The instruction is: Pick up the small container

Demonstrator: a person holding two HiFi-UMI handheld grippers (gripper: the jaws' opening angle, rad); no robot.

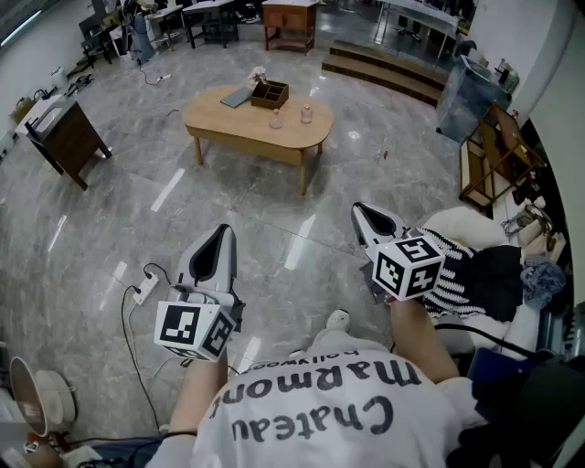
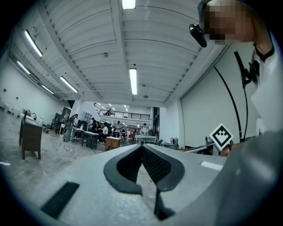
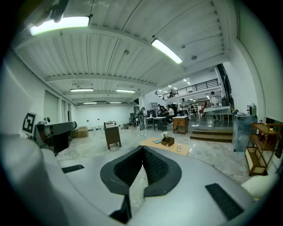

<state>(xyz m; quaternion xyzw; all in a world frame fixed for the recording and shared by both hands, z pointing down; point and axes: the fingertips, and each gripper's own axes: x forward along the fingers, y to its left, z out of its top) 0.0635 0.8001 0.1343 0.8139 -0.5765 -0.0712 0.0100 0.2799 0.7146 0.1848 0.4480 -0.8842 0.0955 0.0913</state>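
Two small glass containers stand on a low oval wooden table across the room, next to an open wooden box and a flat grey item. The right gripper view shows that table far ahead, with one container on it. My left gripper and right gripper are held in front of the person's chest, well short of the table. Both are shut with nothing between their pads.
A dark side table stands at the left and a wooden cabinet at the back. Low steps, a grey bin and a wooden shelf line the right. A power strip with cable lies on the marble floor.
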